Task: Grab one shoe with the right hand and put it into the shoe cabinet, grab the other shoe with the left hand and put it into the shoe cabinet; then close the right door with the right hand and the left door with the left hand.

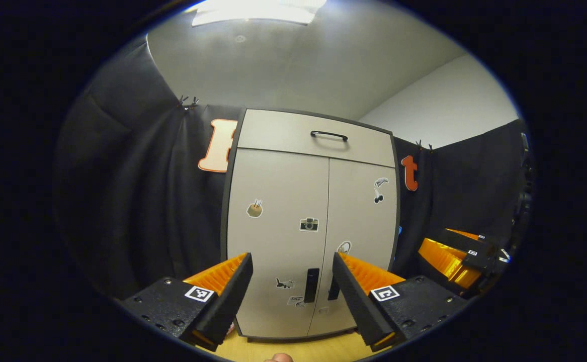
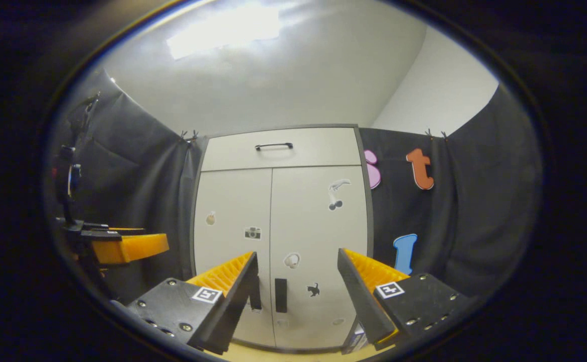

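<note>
Black cloth hangs behind the shoe cabinet, which stands right in front of me on the wood floor. My left gripper and right gripper are both spread wide and hold nothing. Both pale doors look shut, with little stickers and dark handles low down. I think the job is done, so I should just keep back.

Way ahead is blocked at frame centre in both views by the shoe cabinet, both doors shut flush. Open air is seen between each gripper's spread fingers and the door fronts. Left gripper view: right gripper sits at lower right, apart from the cabinet. Right gripper view: left gripper sits at mid left. Both sides are closed by black cloth wall.
</note>
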Available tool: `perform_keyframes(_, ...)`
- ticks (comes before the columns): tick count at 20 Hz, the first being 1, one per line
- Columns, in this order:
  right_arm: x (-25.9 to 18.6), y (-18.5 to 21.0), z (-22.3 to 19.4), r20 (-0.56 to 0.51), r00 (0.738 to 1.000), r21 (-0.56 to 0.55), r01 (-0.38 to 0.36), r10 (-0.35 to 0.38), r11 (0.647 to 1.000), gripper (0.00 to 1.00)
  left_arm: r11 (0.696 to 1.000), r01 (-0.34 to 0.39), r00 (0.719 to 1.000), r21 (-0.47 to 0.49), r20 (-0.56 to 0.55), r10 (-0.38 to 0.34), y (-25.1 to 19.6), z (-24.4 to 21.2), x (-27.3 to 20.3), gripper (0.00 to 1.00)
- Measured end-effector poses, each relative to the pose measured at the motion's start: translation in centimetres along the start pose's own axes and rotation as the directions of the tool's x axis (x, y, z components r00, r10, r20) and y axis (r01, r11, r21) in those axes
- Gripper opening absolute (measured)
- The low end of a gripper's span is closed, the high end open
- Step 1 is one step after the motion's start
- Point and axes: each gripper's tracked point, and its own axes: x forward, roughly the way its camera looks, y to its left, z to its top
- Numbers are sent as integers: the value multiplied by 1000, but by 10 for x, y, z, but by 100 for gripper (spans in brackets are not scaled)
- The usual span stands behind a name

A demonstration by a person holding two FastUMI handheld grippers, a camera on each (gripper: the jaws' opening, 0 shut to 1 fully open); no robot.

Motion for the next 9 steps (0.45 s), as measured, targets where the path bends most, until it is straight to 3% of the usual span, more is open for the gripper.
perform_keyframes(3, -5, 0, 3, 10, 1000, -7, 9, -9, 1000, 88, 1000, 5, 1000, -12, 14, -5, -3, 5, -3, 96)
perform_keyframes(5, -10, 1, 5, 17, 1000, -13, 18, -17, 1000, 99, 1000, 7, 1000, -15, 16, -7, -3, 6, -5, 96)
perform_keyframes(9, -16, -1, 11, 33, 999, -20, 39, -38, 999, 99, 1000, 16, 1000, -16, 3, -16, -5, 2, -6, 96)
